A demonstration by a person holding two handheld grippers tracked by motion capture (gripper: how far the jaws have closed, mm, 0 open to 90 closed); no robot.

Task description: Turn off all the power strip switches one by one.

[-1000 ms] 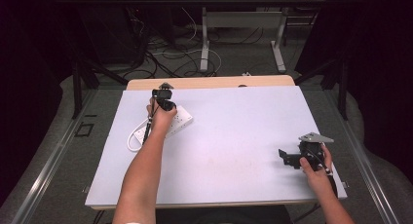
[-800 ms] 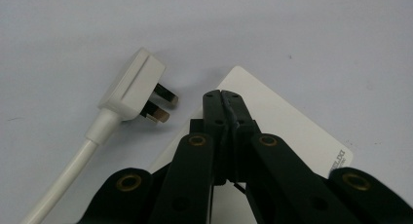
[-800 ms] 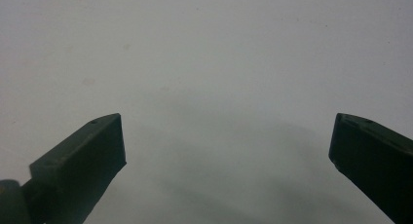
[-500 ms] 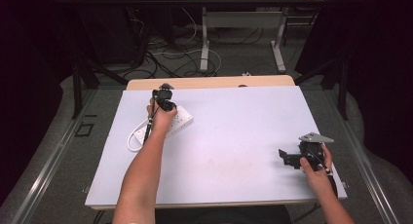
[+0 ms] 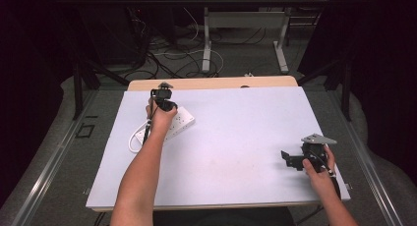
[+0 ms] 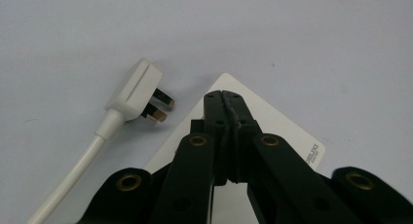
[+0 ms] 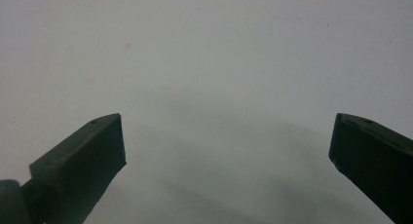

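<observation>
A white power strip (image 5: pixel 177 122) lies at the far left of the white table (image 5: pixel 246 123), with its white cable (image 5: pixel 135 140) looped toward the left edge. My left gripper (image 5: pixel 164 96) is held over the strip's far end. In the left gripper view its jaws are pressed together, tips (image 6: pixel 225 95) above the corner of the strip (image 6: pixel 287 131), nothing visible between them. The strip's white three-pin plug (image 6: pixel 139 90) lies loose on the table just left of the jaws, its cable (image 6: pixel 73 177) trailing down. My right gripper (image 5: pixel 291 159) rests near the front right edge, open (image 7: pixel 226 136) over bare table.
A wooden strip of tabletop (image 5: pixel 211 82) shows behind the white sheet. Beyond it stand desk legs (image 5: pixel 206 44) and tangled floor cables (image 5: pixel 162 54). Both forearms come in from the front edge.
</observation>
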